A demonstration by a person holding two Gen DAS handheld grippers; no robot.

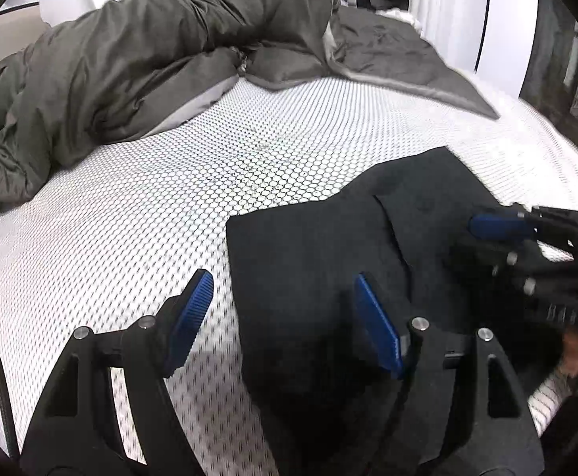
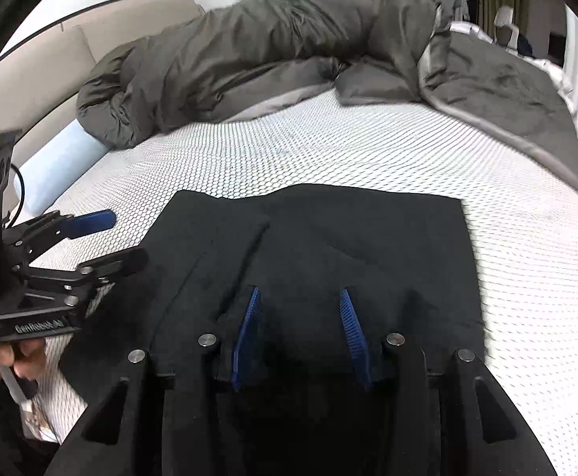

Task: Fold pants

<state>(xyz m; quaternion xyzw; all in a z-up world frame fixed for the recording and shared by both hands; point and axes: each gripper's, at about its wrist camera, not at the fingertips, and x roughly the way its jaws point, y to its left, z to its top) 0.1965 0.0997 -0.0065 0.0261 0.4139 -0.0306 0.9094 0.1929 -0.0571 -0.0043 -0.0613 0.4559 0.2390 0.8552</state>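
Observation:
The dark pants (image 2: 348, 246) lie folded in a flat rectangle on the white honeycomb mattress (image 2: 368, 150). They also show in the left wrist view (image 1: 320, 246). My left gripper (image 1: 283, 281) is open and empty, straddling the pants' left edge just above it. It also shows in the right wrist view (image 2: 124, 238), at the pants' left side. My right gripper (image 2: 299, 297) is open and empty above the near part of the pants. In the left wrist view the right gripper (image 1: 483, 234) reaches in from the right over the pants.
A bunched grey duvet (image 2: 269, 51) lies across the far side of the bed, with a grey blanket (image 2: 507, 91) spread at the far right. A light blue roll (image 2: 56, 166) lies at the left bed edge. White curtains hang behind.

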